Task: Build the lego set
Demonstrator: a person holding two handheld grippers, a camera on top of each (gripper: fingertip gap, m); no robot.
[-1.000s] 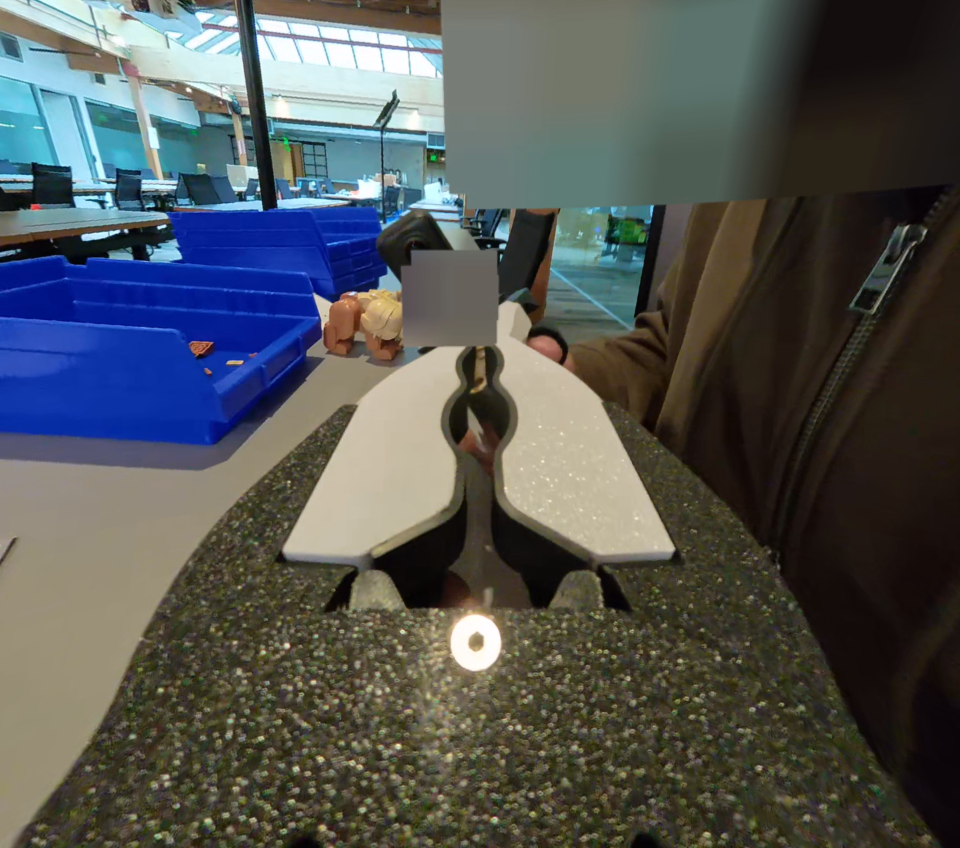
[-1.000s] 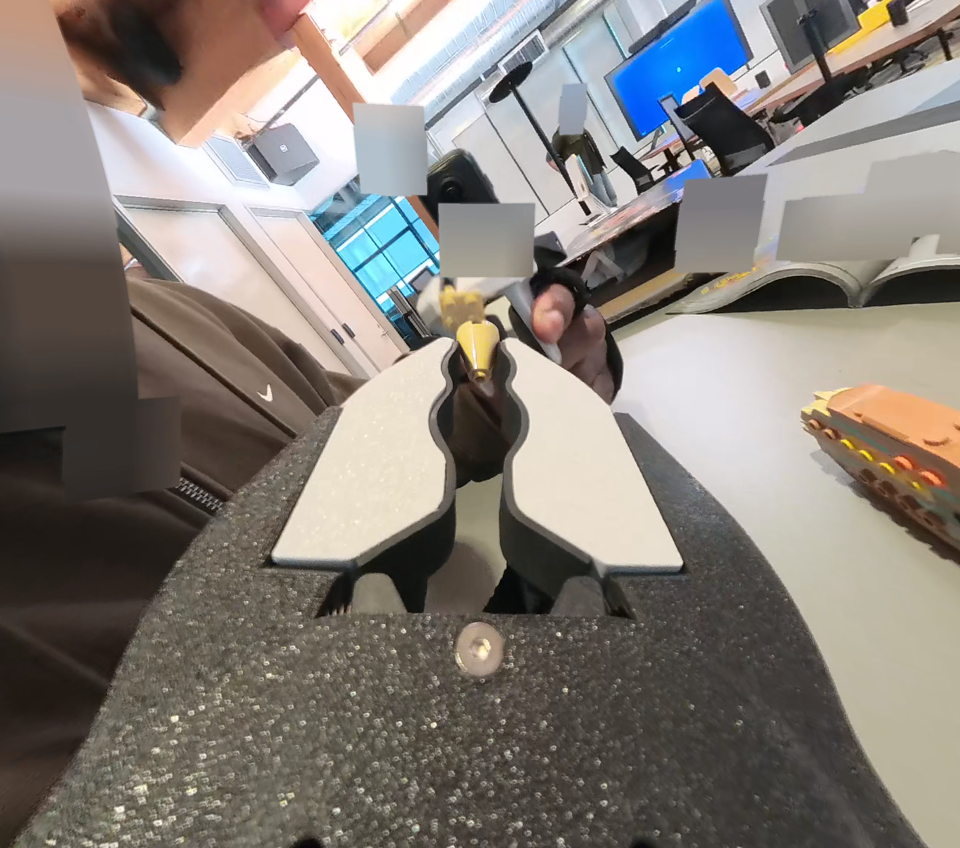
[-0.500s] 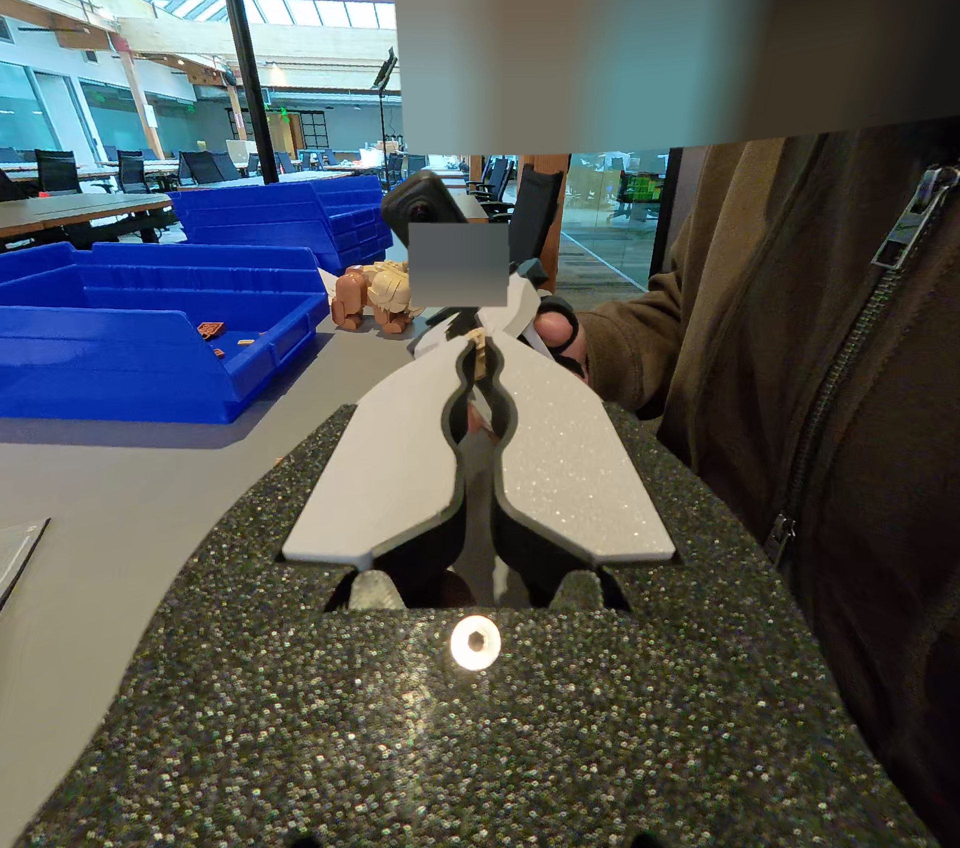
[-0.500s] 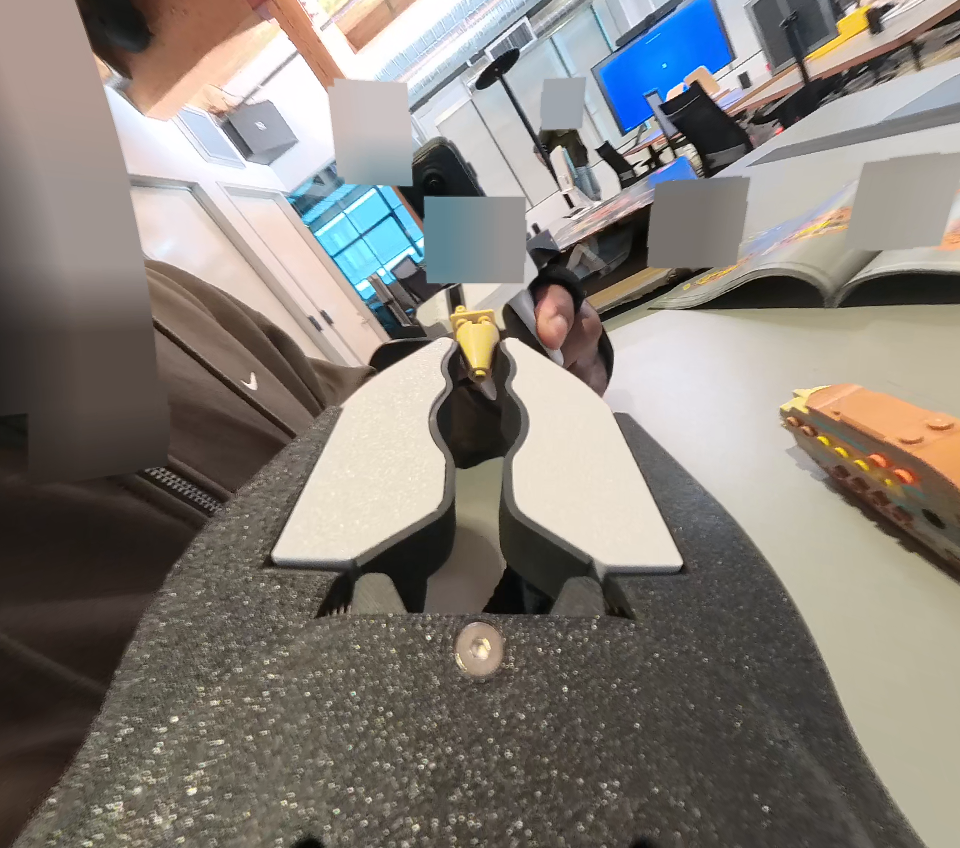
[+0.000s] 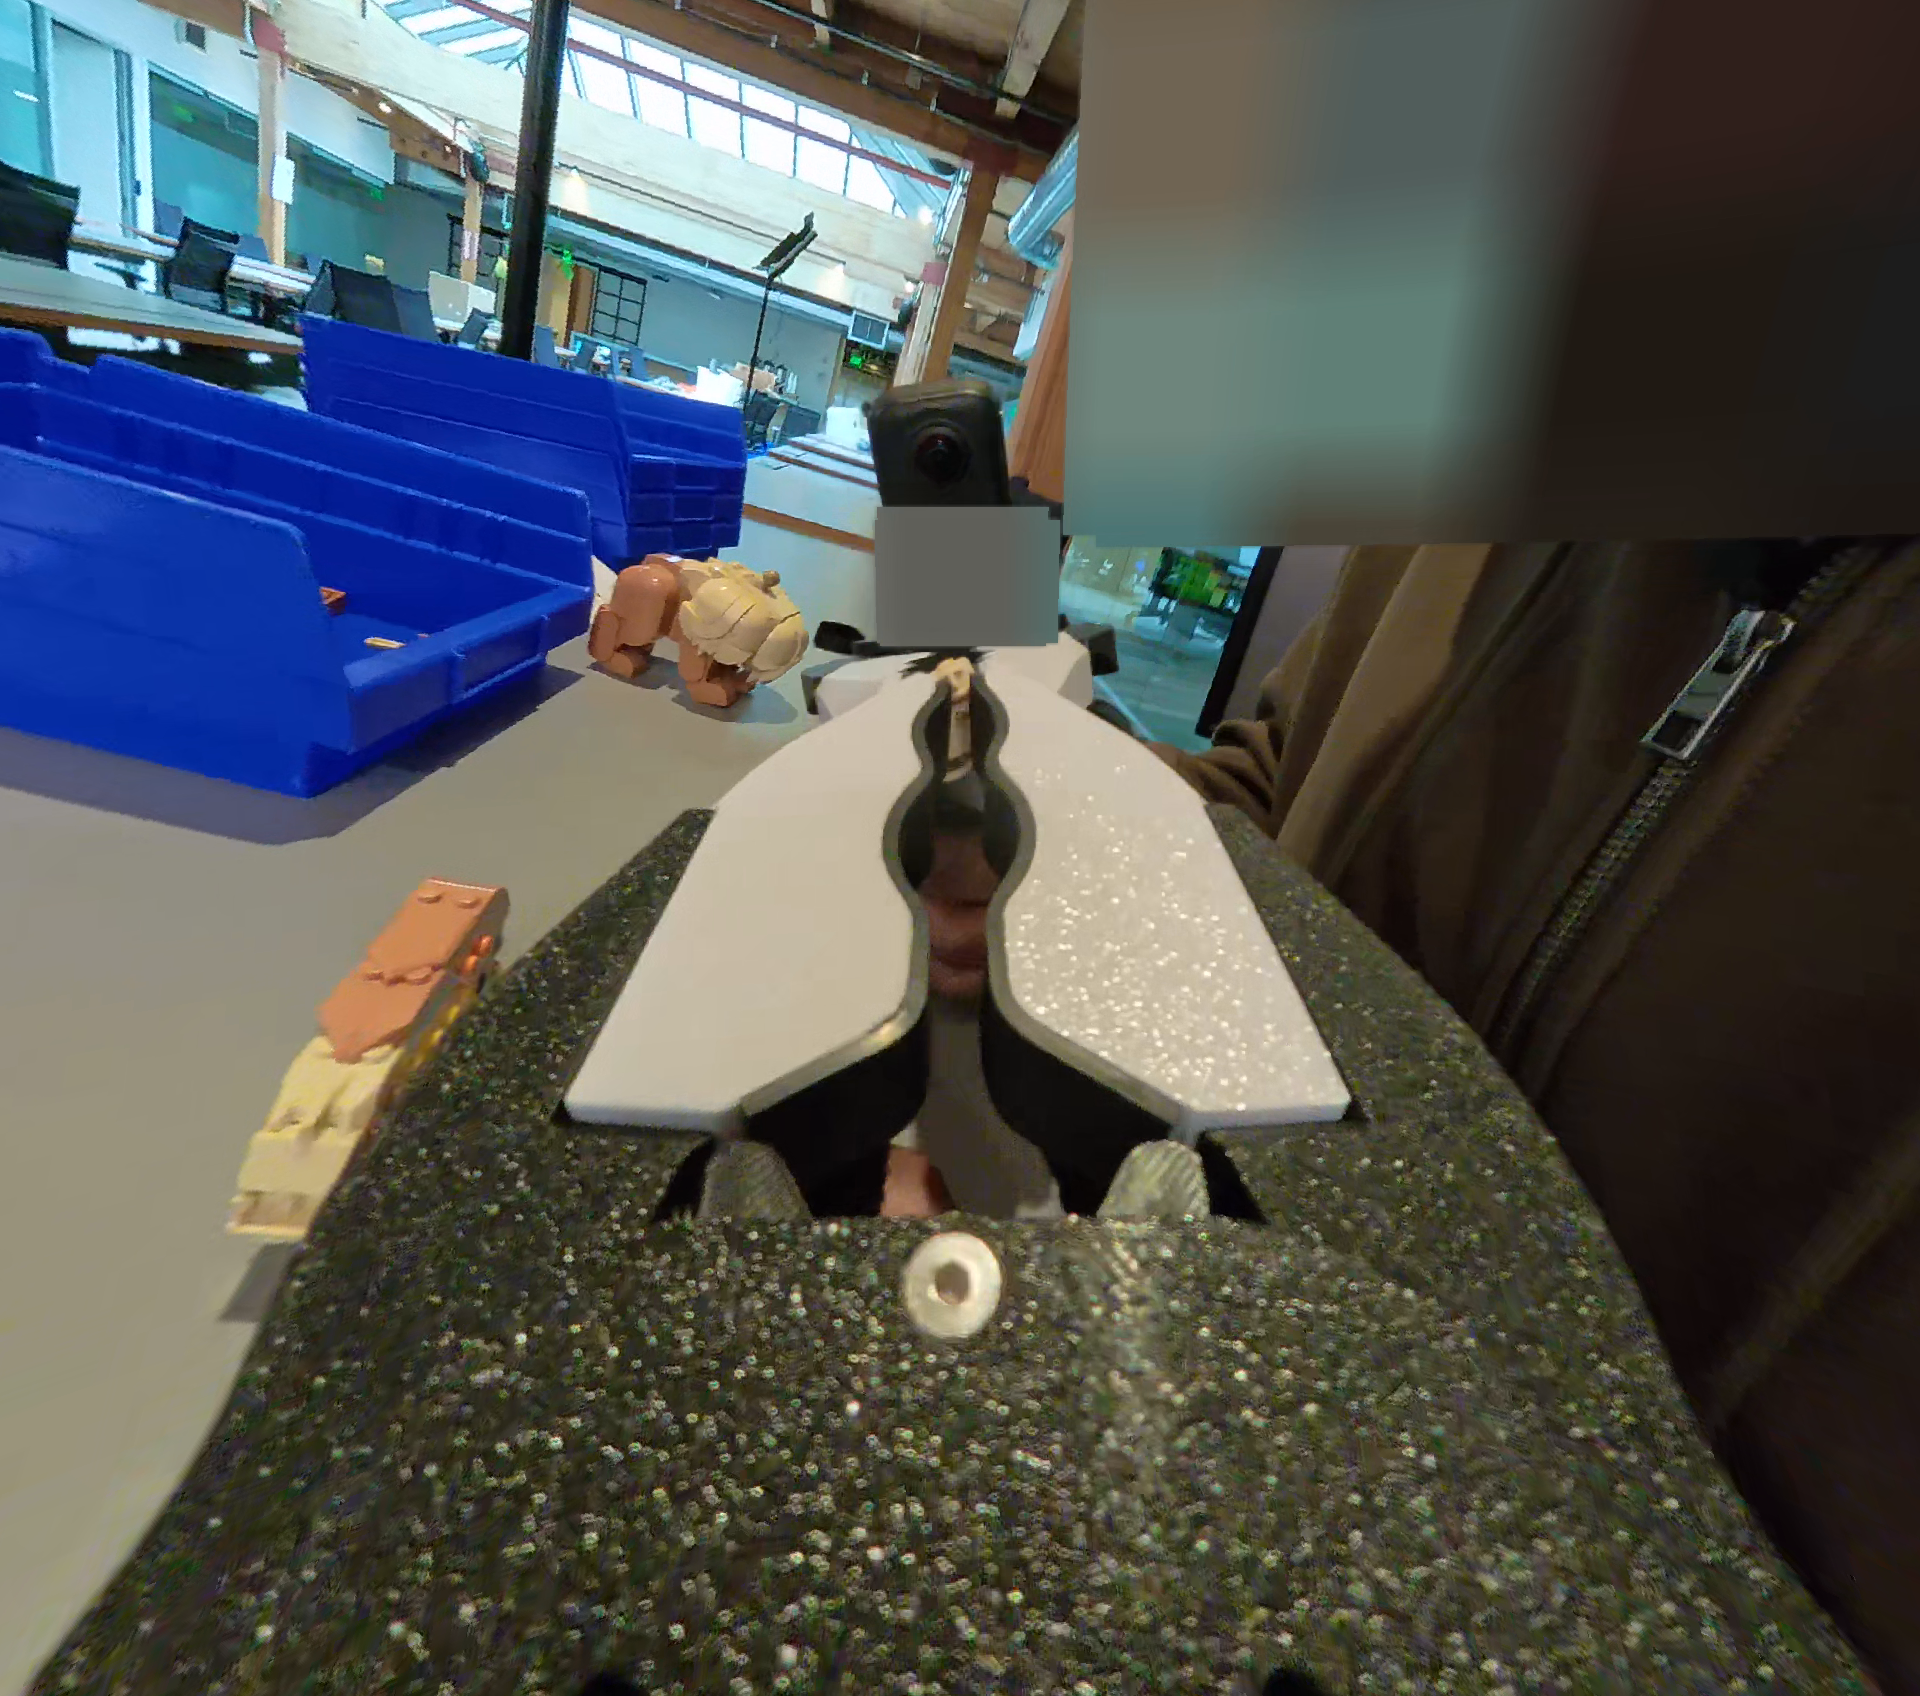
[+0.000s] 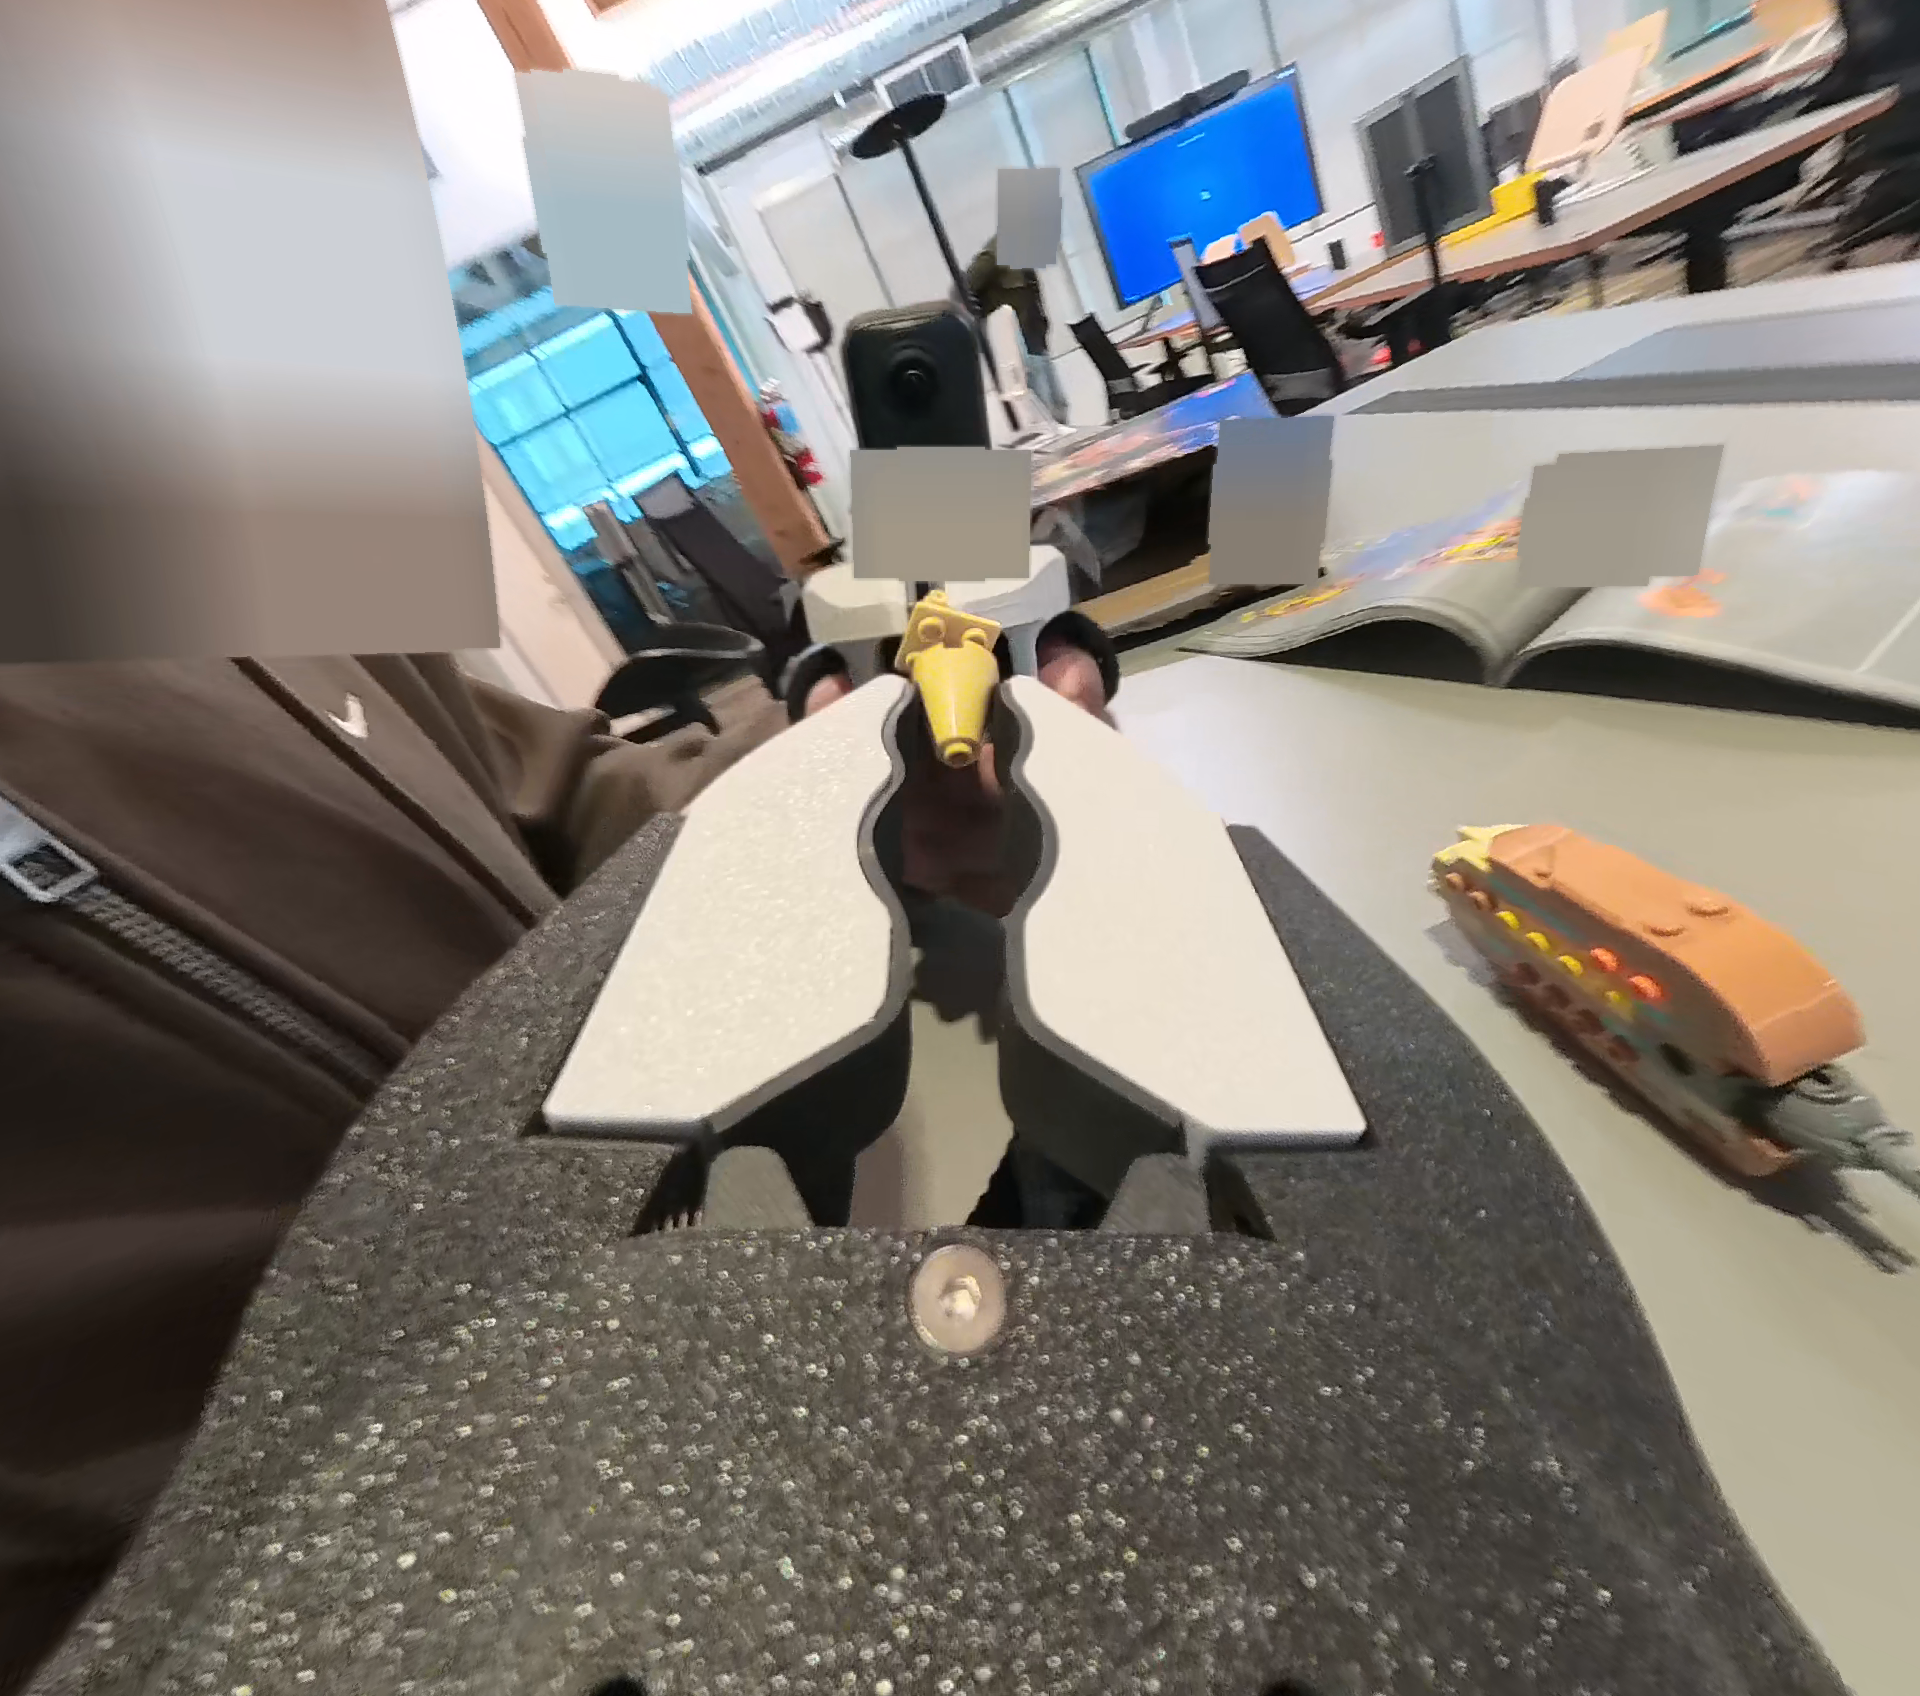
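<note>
My left gripper (image 5: 958, 701) is shut on a thin tan lego piece (image 5: 960, 716), held in the air in front of a person in a brown jacket. My right gripper (image 6: 948, 690) is shut on a yellow cone-shaped lego piece (image 6: 951, 680) with a small studded plate at its far end. The two grippers face each other, tips close together; the right one (image 5: 956, 659) shows just beyond my left fingertips and the left one (image 6: 935, 597) just beyond my right. A brown and tan lego assembly (image 5: 384, 1023) lies on the grey table beside my left gripper; it also shows in the right wrist view (image 6: 1642, 971).
Blue bins (image 5: 260, 607) stand on the table at the left, one holding small brown pieces. A brown and cream lego animal (image 5: 707, 623) sits beside them. An open instruction booklet (image 6: 1558, 618) lies at the far right of the table (image 6: 1299, 763).
Both grippers have swung while staying shut on their pieces. The brown and tan assembly has come into the left wrist view. The yellow piece has tilted in the right wrist view.
</note>
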